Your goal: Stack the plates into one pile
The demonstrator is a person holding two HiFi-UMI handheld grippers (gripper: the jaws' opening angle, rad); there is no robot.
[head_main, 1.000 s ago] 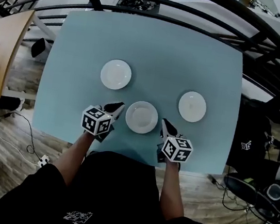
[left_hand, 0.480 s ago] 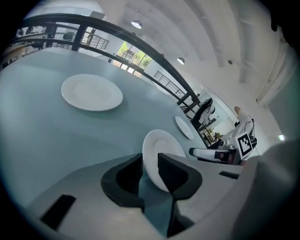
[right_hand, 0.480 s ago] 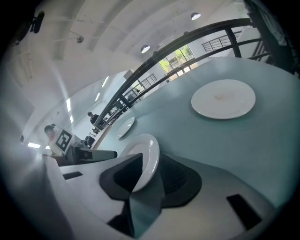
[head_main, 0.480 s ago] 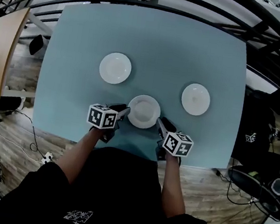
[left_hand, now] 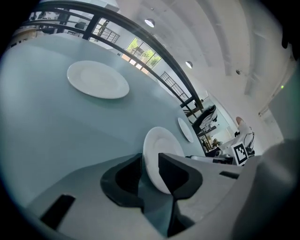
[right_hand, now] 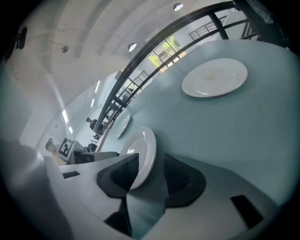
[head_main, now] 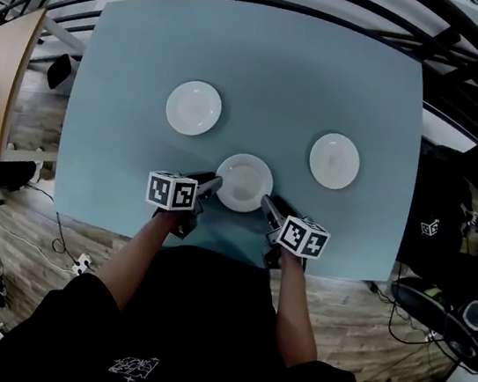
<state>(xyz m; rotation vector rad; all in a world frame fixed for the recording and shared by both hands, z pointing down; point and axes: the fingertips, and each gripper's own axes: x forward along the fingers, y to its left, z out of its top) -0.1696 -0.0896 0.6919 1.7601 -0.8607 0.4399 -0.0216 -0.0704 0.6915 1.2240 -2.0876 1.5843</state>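
Though partly behind left claw [left_hand: 150,158] — plate [left_hand: 162,139]

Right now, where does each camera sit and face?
Head view: on the head, facing down at the table; arms, left gripper, right gripper show.
Left gripper view: on that gripper, along its jaws; near plate between them.
Right gripper view: on that gripper, along jaws just opening round that plate.
Gripper views share that plate.

The left forearm [head_main: 137,250] and right forearm [head_main: 289,300] reach forward, grippers tilted down. The left gripper [head_main: 211,184], at the plate's [head_main: 244,178] 8 o'clock, straddles its rim — whether it presses is unclear. The right gripper [head_main: 266,202], at 4 o'clock, has just been opening its jaws, with the rim loose between them.
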